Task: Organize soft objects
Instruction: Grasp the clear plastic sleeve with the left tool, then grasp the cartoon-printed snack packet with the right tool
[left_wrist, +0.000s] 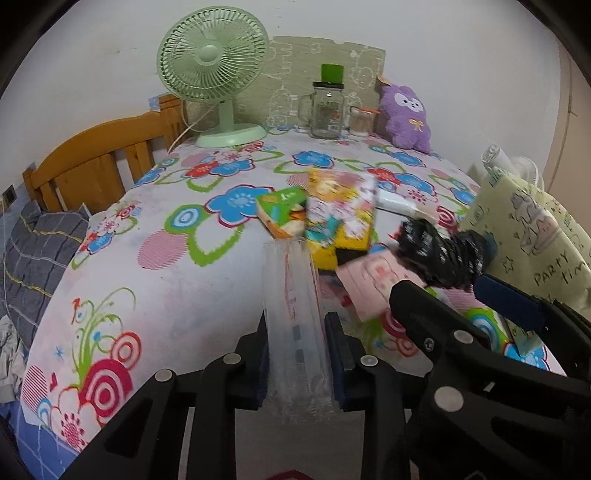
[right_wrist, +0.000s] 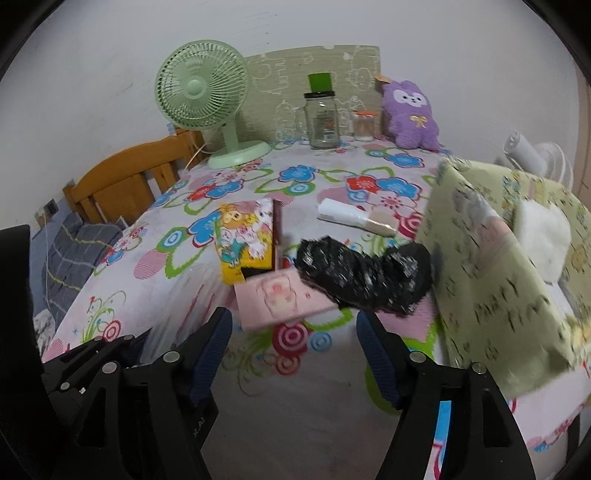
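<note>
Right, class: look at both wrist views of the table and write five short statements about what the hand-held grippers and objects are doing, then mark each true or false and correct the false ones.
1. The left hand-held gripper is shut on a clear plastic packet. True.
2. The right hand-held gripper grips the black bundle. False: it is open and holds nothing; the bundle lies beyond its fingers.
3. The green desk fan stands at the far end of the table, left of the glass jar. True.
4. The purple plush toy lies in the cream printed bag. False: it sits at the far end against the wall.
5. The black bundle overlaps a pink packet. True.
</note>
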